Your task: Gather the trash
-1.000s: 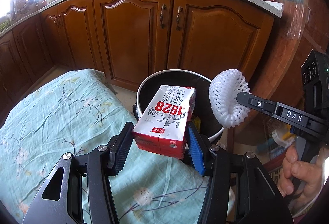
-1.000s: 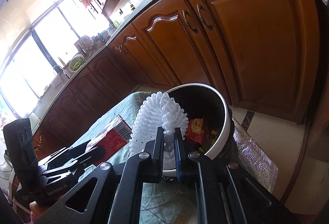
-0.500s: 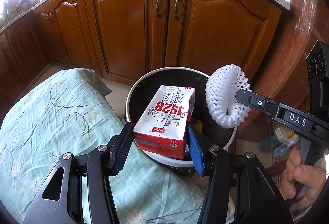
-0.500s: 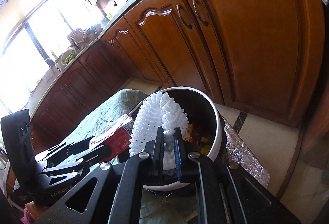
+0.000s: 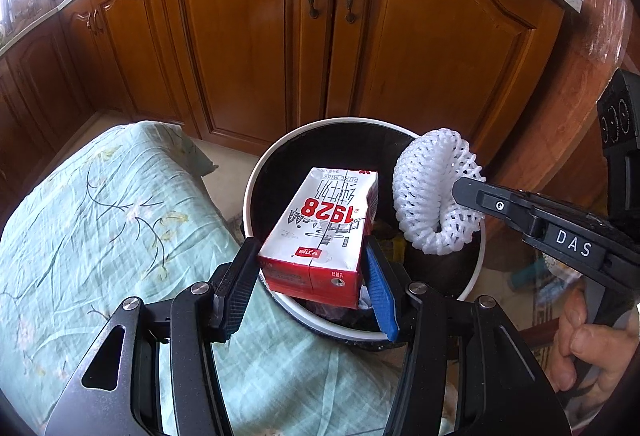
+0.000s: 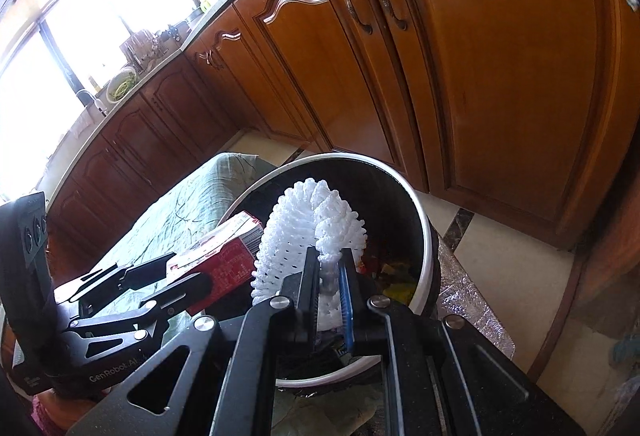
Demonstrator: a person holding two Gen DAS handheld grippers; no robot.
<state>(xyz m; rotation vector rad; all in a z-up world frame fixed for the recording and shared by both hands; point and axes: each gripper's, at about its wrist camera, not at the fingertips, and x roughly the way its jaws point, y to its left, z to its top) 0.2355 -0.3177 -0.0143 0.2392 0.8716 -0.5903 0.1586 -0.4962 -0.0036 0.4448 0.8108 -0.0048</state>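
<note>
My left gripper (image 5: 310, 262) is shut on a red and white milk carton (image 5: 324, 232) marked 1928 and holds it over the near rim of a round bin (image 5: 474, 278) with a white rim and black inside. My right gripper (image 6: 329, 262) is shut on a white foam fruit net (image 6: 308, 232) and holds it above the bin (image 6: 426, 256). In the left wrist view the net (image 5: 434, 196) hangs over the bin's right side. Trash lies at the bottom of the bin. The carton (image 6: 228, 256) also shows in the right wrist view.
A table with a green flowered cloth (image 5: 100, 236) stands to the left of the bin. Brown wooden kitchen cabinets (image 5: 320, 36) stand close behind it. A tiled floor (image 6: 500, 248) and crinkled foil (image 6: 468, 296) lie to the bin's right.
Both grippers have moved forward and down towards the bin, each still holding its item. The carton and the net now hang over the bin's opening.
</note>
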